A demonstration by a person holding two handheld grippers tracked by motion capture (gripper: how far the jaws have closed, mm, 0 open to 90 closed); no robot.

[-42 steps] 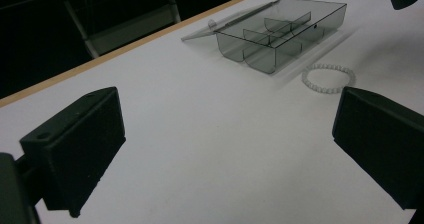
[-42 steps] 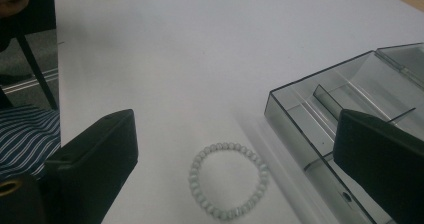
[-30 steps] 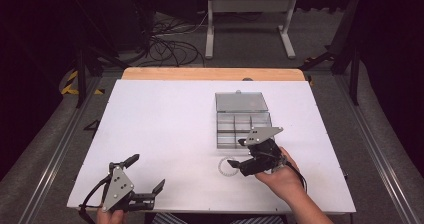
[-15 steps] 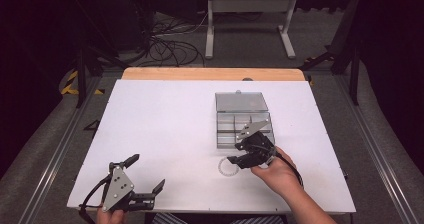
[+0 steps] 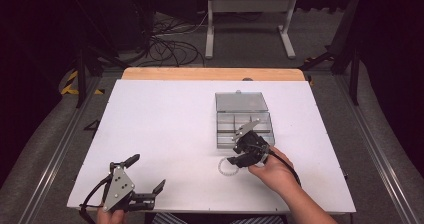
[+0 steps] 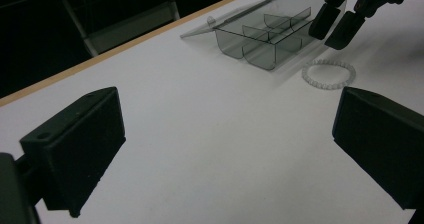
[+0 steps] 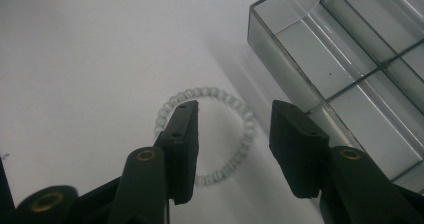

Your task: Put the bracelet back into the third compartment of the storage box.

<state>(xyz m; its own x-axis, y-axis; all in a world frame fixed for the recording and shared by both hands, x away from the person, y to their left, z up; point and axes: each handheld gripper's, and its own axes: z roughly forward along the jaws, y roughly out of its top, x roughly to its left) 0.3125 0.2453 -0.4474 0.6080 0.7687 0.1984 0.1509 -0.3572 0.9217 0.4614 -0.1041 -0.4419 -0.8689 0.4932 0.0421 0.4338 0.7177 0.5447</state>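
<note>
Right gripper (image 7: 235, 129): matte black jaws apart, just been closing, over round translucent white bead bracelet (image 7: 205, 134) lying on smooth white surface (image 5: 165, 124) beside clear smoke-grey plastic compartment box (image 5: 243, 124). Left gripper (image 5: 145, 179): jaws wide apart.

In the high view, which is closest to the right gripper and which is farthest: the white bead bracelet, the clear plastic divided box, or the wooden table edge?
1. White bead bracelet, right beneath the right gripper.
2. Clear plastic divided box, just behind it.
3. Wooden table edge, along the far side.
</note>
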